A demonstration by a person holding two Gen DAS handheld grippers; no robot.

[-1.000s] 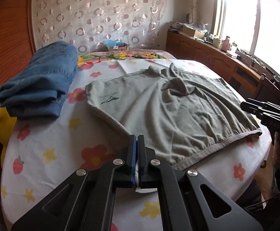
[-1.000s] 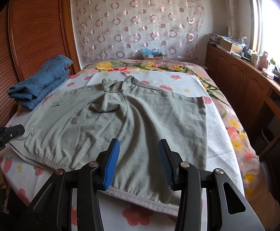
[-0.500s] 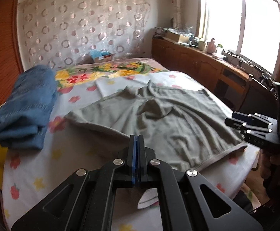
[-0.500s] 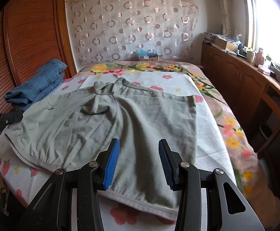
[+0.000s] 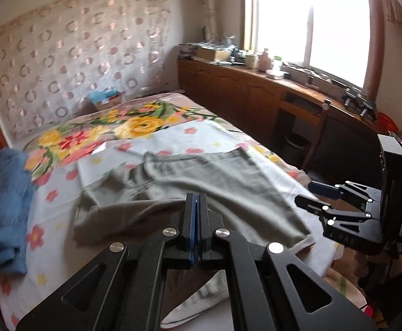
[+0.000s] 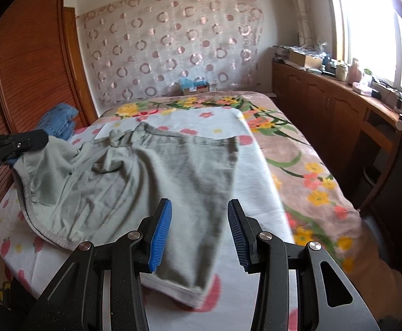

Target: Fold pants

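Grey pants (image 6: 156,171) lie spread on the white flowered sheet (image 6: 217,115) of a bed. My left gripper (image 5: 195,201) is shut on the pants' left edge and holds it up off the bed, so the cloth (image 5: 228,182) drapes away below the closed fingers. In the right wrist view the left gripper (image 6: 39,139) shows at the far left with the lifted grey edge hanging from it. My right gripper (image 6: 199,215) hovers open above the near right part of the pants, with nothing between its blue pads. The right gripper (image 5: 304,192) also appears at the right of the left wrist view.
Folded blue jeans (image 6: 58,118) rest at the bed's left side by a wooden wardrobe (image 6: 35,69). A long wooden cabinet (image 6: 325,102) with clutter runs under the window on the right. A small box (image 6: 195,87) sits at the bed's head. A floral blanket (image 6: 297,151) covers the right side.
The left gripper has risen and swung toward the right, lifting the pants' left edge off the sheet. The right gripper has shifted slightly and stays open over the cloth.
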